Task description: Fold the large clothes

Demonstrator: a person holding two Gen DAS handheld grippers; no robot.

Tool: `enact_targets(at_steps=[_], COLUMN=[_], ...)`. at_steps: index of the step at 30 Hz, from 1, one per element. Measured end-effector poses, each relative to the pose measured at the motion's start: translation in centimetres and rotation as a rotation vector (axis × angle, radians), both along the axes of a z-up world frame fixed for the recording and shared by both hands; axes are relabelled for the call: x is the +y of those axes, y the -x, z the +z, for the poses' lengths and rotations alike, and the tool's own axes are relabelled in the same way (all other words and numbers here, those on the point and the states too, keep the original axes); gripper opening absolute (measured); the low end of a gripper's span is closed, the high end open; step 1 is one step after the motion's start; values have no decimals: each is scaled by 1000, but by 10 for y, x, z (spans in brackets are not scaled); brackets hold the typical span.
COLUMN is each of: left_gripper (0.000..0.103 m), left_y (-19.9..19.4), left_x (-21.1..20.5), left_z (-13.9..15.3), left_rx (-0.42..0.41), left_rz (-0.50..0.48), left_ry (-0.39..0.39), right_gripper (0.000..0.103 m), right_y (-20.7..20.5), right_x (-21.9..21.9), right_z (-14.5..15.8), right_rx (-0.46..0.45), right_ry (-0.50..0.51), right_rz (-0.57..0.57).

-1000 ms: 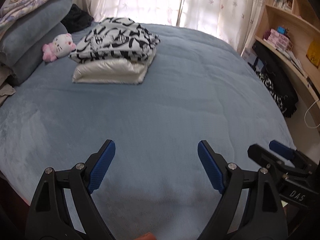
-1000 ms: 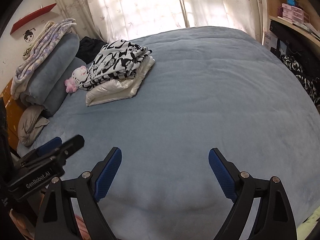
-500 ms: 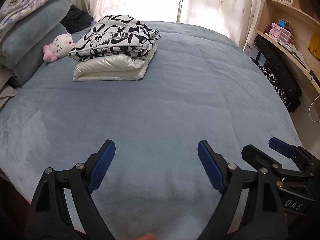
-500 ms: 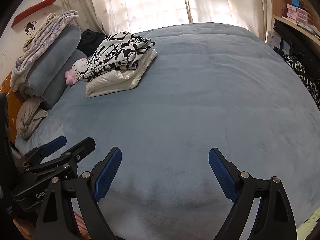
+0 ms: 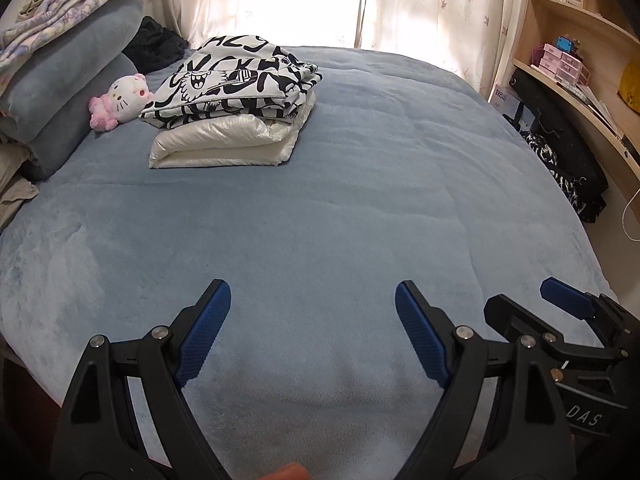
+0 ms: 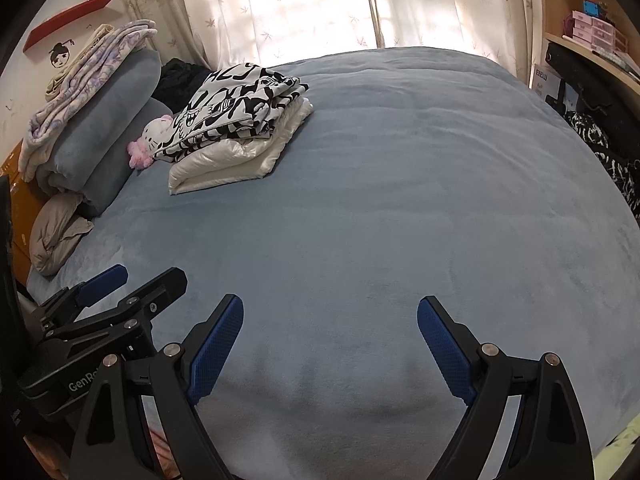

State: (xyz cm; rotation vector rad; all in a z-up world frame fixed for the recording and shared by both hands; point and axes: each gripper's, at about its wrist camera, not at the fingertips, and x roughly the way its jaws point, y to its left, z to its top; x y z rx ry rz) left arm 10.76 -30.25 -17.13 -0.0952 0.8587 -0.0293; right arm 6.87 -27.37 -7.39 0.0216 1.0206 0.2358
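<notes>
Black-and-white garment (image 5: 236,76) lies folded (atop white garment (image 5: 224,144)).

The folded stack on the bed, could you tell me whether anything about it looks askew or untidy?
Slightly: the black-and-white patterned garment sits skewed on the white padded one, with its right corner overhanging the edge. Otherwise nothing stands out.

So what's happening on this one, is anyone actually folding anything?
Not at this moment. The person holds the left gripper and right gripper open and empty above the bare blue bedcover. Two garments already lie folded and stacked near the pillows: a black-and-white patterned one on top of a shiny white one, beside a pink plush toy. No unfolded garment lies on the bed.
</notes>
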Motion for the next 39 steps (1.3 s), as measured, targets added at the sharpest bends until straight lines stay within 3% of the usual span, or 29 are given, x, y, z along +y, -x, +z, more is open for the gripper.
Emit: enact_targets(at_steps=[39], left_gripper=[83], left_y=[1], left_x=[-2], left_z=[-5], left_rx=[10], left_rz=[4], left_ry=[-28], right_gripper=[90], right_y=[-16], right_x=[9], right_z=[-19], right_rx=[5], right_ry=[-4], right_rz=[-31])
